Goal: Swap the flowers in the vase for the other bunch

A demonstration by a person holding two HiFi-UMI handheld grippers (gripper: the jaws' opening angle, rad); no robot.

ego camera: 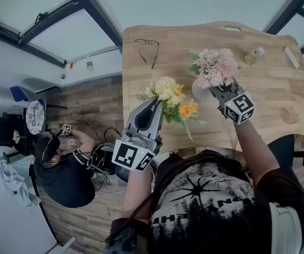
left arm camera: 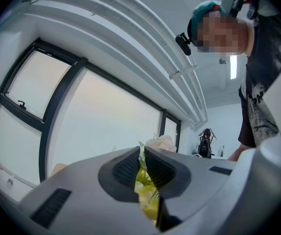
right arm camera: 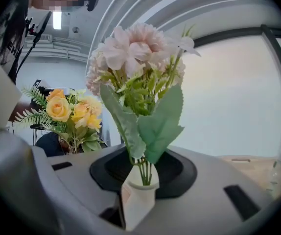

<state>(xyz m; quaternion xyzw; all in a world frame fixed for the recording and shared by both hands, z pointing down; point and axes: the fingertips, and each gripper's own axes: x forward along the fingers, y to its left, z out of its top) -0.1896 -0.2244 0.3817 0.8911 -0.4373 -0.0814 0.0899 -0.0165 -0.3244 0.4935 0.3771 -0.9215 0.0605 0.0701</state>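
The tabletop [ego camera: 268, 89] is carrying the swap near its middle. The pink bunch [ego camera: 215, 67] is standing in the white vase [ego camera: 199, 90], midway between the left and right edges. The yellow bunch [ego camera: 170, 100] is being held up over the near left corner, with the left claw [ego camera: 156, 106] clamping tight on its stems. The right claw [ego camera: 214, 91] is standing partly apart around the vase neck, not visibly squeezing. The exchange is probably finishing. Next, the right claw is needing to back away without tipping the vase.

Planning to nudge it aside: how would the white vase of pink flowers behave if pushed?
Probably top-heavy: the pink flowers spread far wider than the white vase, so it may tip. Its smooth wall looks slippery, possibly breakable.
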